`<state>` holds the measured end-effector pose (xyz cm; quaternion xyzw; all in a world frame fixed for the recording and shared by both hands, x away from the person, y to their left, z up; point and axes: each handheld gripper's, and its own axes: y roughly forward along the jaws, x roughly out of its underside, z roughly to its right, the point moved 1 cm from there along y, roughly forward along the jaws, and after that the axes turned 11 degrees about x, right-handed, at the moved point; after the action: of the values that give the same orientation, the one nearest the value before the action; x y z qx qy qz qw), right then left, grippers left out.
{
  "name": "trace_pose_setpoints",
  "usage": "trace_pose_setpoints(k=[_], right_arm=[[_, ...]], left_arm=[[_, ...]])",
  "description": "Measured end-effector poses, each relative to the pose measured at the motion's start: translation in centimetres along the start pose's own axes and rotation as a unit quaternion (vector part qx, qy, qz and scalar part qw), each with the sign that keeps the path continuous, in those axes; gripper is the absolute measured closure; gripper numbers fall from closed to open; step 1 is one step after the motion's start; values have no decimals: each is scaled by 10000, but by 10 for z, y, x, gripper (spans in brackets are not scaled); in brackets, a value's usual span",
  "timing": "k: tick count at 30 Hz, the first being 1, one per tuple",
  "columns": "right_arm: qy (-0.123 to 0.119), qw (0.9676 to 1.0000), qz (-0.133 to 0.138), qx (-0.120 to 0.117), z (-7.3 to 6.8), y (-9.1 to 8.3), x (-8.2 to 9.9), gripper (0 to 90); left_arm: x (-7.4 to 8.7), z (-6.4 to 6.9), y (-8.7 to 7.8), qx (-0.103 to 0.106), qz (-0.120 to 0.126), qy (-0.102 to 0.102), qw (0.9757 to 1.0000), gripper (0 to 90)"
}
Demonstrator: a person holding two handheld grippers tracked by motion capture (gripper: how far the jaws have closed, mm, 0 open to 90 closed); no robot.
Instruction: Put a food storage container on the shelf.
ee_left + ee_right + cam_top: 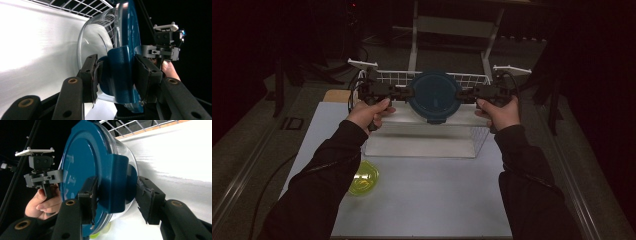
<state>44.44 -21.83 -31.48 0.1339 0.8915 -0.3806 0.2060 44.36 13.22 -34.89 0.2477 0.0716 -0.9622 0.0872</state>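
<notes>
A round clear glass container with a dark blue lid (434, 96) hangs above the white wire basket (464, 78), its lid turned toward me. My left gripper (409, 92) grips the blue latch on its left side, and my right gripper (460, 93) grips the latch on its right. In the left gripper view the jaws of the left gripper (116, 72) clamp the latch and the container's (123, 30) rim. In the right gripper view the right gripper (116, 195) has one pad on the lid (80, 157) face and one behind the latch.
The basket stands at the back of the white table (437, 200), with a white tray floor (422, 147) beneath it. A yellow-green bowl (363, 177) lies on the table near the left sleeve. Dark floor and a table frame lie beyond.
</notes>
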Motion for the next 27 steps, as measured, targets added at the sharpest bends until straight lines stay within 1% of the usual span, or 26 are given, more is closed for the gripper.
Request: trace_pose_setpoints(k=[1,2,3,4,5,6,8,9,10,12,13,15,16,17,18,19,20,22,24,25,26,27], right_arm=[[45,10000,-5,16,1,1,0,518],[54,10000,32,75,1,3,-1,514],[22,9998,59,184,1,4,-1,512],[-14,9996,52,293,0,5,-1,510],[-1,9995,105,290,0,6,-2,515],[-19,9993,134,351,0,6,-2,518],[-39,9992,157,378,-1,5,-2,518],[-21,9992,168,363,-1,5,-2,516],[-47,9992,176,346,-1,4,-2,511],[-96,9992,201,333,-2,2,-1,498],[-136,9991,229,332,-3,1,-1,488],[-230,9986,291,379,-5,-3,0,472],[-273,9984,313,372,-6,-5,1,465],[-309,9981,354,392,-8,-7,2,464],[-410,9973,402,462,-10,-9,3,455],[-550,9960,439,546,-13,-11,5,448],[-625,9950,490,598,-16,-13,6,448],[-722,9935,595,645,-19,-17,9,449],[-801,9927,675,591,-21,-20,12,454],[-807,9930,684,528,-21,-21,14,459],[-828,9931,686,476,-22,-22,16,464],[-904,9927,653,460,-23,-23,18,464]], left_arm=[[0,-1,1,-21,10,8,10000,542],[-1,-2,2,-61,40,-36,10000,533],[-1,-3,3,-128,76,-83,9999,519],[-1,-3,3,-128,76,-83,9999,498],[-1,-6,4,-169,98,-103,9998,501],[-1,-6,4,-191,111,-73,9997,501],[0,-4,5,-241,112,7,9996,499],[-1,-3,5,-292,121,36,9995,497],[0,-1,5,-358,119,108,9992,493],[0,2,6,-412,110,189,9989,452],[0,4,6,-468,77,241,9986,440],[0,7,4,-578,110,339,9977,440],[1,8,4,-604,70,398,9974,440],[2,9,3,-673,51,475,9966,440],[3,11,2,-713,90,560,9958,439],[3,13,1,-700,167,594,9956,431],[3,14,-1,-673,190,646,9955,418],[4,17,-3,-746,234,737,9942,407],[7,20,-5,-732,215,759,9942,407],[9,22,-6,-778,227,826,9933,408],[11,24,-7,-852,184,915,9920,408],[13,26,-8,-867,182,969,9913,408]])
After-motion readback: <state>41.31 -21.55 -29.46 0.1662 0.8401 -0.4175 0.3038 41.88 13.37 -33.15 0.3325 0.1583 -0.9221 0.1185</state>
